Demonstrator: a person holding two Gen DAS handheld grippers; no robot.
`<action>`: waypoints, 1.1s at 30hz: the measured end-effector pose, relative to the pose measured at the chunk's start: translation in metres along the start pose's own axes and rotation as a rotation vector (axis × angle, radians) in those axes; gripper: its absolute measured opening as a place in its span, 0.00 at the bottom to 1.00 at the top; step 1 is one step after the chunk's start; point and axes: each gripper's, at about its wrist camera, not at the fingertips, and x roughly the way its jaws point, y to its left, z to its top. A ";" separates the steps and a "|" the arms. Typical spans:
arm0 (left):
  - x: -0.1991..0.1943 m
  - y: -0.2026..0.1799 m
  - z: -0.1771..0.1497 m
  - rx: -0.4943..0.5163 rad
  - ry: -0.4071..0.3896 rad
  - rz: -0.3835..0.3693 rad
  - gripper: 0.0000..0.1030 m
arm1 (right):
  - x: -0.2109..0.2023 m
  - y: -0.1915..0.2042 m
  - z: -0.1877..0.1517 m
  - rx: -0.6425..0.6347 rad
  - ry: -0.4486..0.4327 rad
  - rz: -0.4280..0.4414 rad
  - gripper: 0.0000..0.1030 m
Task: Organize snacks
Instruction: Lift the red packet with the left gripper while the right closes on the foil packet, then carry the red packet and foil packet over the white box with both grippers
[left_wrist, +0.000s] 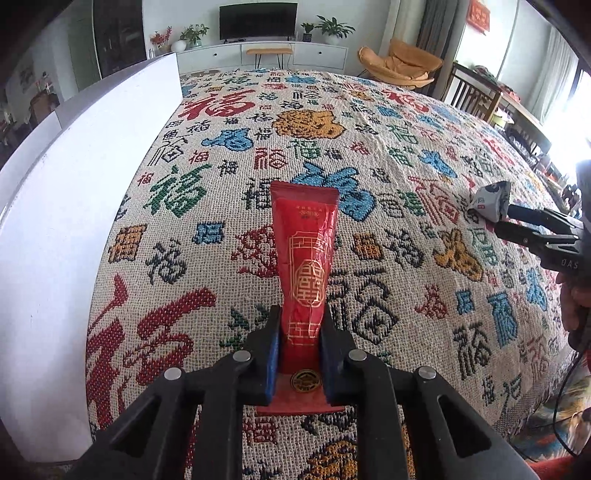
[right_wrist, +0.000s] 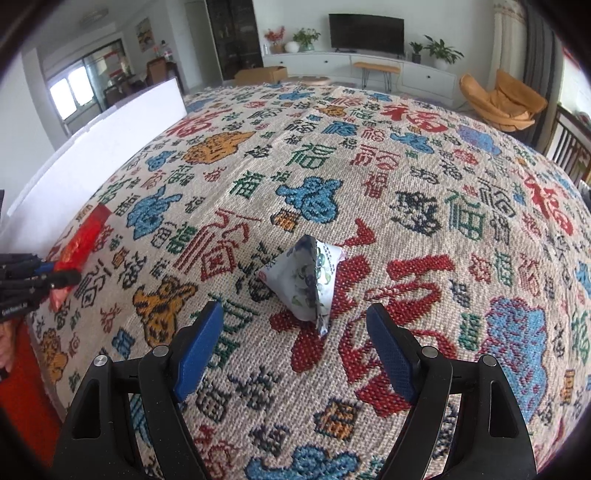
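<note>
The left gripper (left_wrist: 298, 343) is clamped on the near end of a long red snack packet (left_wrist: 304, 258), its blue pads pressing both sides; the packet stretches away over the patterned woven cloth (left_wrist: 369, 147). A white board (left_wrist: 92, 166) stands along the cloth's left edge. The right gripper (right_wrist: 295, 332) has its jaws spread wide apart, empty, with a white pyramid-shaped snack pouch (right_wrist: 303, 280) lying on the cloth just beyond its fingertips.
</note>
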 end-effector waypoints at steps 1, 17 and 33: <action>-0.003 0.001 0.000 -0.015 -0.013 -0.012 0.17 | -0.001 0.000 0.002 -0.011 0.000 -0.009 0.80; -0.106 0.065 -0.004 -0.300 -0.193 -0.167 0.17 | -0.001 0.007 0.035 0.028 -0.011 0.005 0.31; -0.193 0.244 0.021 -0.501 -0.278 0.116 0.17 | -0.065 0.220 0.175 -0.227 -0.192 0.458 0.31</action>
